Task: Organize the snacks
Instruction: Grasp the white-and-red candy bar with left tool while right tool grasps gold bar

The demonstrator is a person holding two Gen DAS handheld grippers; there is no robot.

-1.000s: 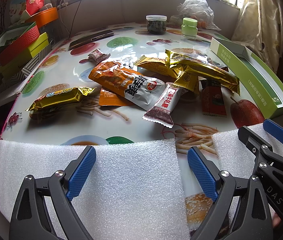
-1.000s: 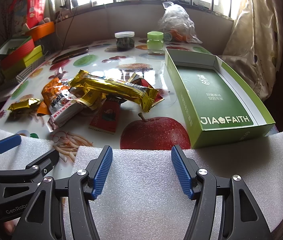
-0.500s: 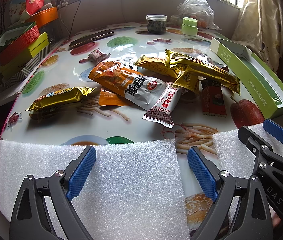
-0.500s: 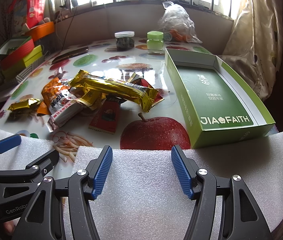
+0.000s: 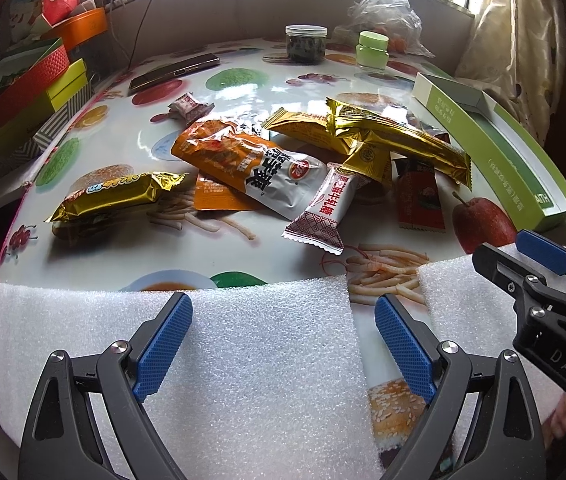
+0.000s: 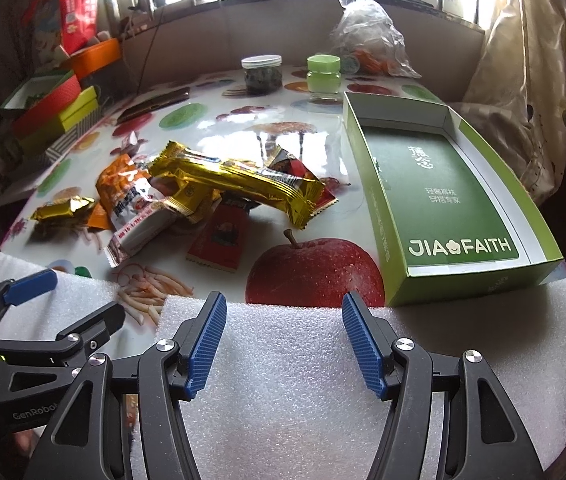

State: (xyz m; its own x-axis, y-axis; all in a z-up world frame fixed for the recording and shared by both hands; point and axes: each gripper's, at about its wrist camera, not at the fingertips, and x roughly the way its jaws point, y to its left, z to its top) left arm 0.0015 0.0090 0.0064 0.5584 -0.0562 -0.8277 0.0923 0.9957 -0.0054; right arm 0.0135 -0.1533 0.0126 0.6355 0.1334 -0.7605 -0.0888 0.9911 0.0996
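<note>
White foam sheets (image 5: 267,360) lay under our left gripper (image 5: 283,344) and right gripper (image 6: 285,340), both spread wide and empty, short of the snack packets (image 5: 283,168) and green box (image 6: 443,200).

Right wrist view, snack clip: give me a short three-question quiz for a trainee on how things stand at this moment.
1. True or false: the green box already holds snacks.
2. Multiple choice: the long gold wrapper lies A) inside the box, B) on top of the snack pile, C) between the fingers of the right gripper.
3. Fill in: both the right gripper and the left gripper rest over white ____ sheets.

Key
1. False; it is open and nothing lies in it.
2. B.
3. Foam; both grippers are open and hold nothing.
</note>
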